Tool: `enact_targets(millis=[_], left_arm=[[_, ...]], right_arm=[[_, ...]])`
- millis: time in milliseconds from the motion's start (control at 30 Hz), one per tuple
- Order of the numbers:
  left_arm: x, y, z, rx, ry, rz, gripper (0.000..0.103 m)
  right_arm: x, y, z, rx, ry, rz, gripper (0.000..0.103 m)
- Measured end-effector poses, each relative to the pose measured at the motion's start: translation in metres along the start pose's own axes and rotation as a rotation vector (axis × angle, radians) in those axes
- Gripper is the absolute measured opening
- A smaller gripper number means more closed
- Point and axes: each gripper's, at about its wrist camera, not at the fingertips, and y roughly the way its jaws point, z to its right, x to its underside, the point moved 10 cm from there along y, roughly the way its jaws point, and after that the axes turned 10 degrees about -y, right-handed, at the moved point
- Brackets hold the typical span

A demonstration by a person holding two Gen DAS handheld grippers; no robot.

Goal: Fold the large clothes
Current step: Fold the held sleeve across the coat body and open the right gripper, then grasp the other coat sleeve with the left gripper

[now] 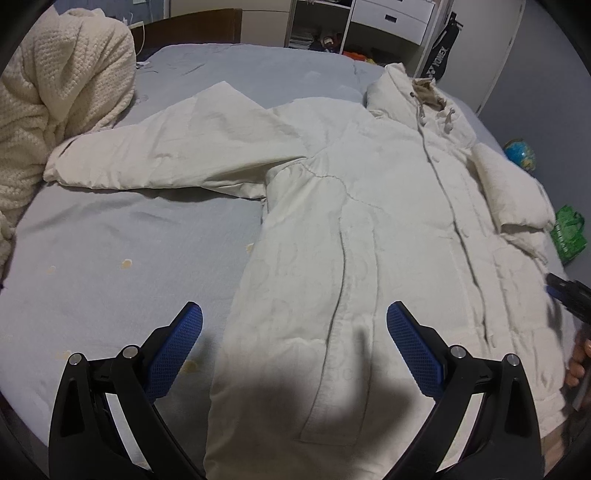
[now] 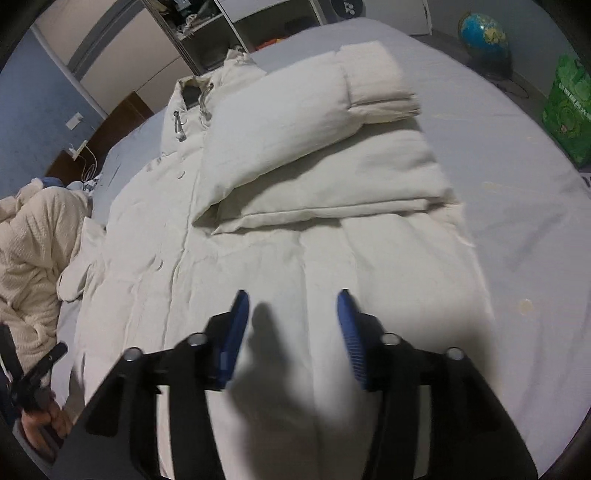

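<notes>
Dim, cool indoor light; soft gripper shadows fall bottom center. Fisheye bending and black corners; right wrist view slightly motion-blurred.

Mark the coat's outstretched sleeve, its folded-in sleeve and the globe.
outstretched sleeve (image 1: 166, 147), left wrist view, mid-sleeve, flat on the bed.
folded-in sleeve (image 2: 295, 122), right wrist view, middle of the sleeve lying across the coat's chest.
globe (image 2: 482, 33), right wrist view, blue sphere face.

My left hand-held gripper (image 1: 294, 325) spread wide, gripping nothing, my right hand-held gripper (image 2: 291, 306) likewise parted and unladen, both pointing forward
</notes>
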Motion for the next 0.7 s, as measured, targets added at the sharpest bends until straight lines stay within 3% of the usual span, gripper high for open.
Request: enact_targets(millis=[233, 333, 433, 567, 700], left_arm=[[0.004, -0.001, 0.006, -0.054, 0.073, 0.008, 0.096], [0.007, 0.003, 0.005, -0.093, 0.069, -0.026, 0.096], [0.009, -0.001, 0.013, -0.056, 0.066, -0.025, 0.096], [-0.002, -0.018, 0.045, 0.047, 0.059, 0.061, 0.096], [-0.004, -0.009, 0.1, 0.047, 0.154, 0.04, 0.096]], right_arm=[[0.021, -0.03, 0.007, 0.13, -0.123, -0.003, 0.068], [0.033, -0.033, 0.007, 0.147, -0.146, -0.027, 0.076], [0.046, -0.034, 0.015, 0.18, -0.125, -0.059, 0.079], [0.05, -0.04, 0.02, 0.191, -0.104, -0.045, 0.079], [0.05, -0.047, 0.018, 0.2, -0.112, -0.02, 0.082]])
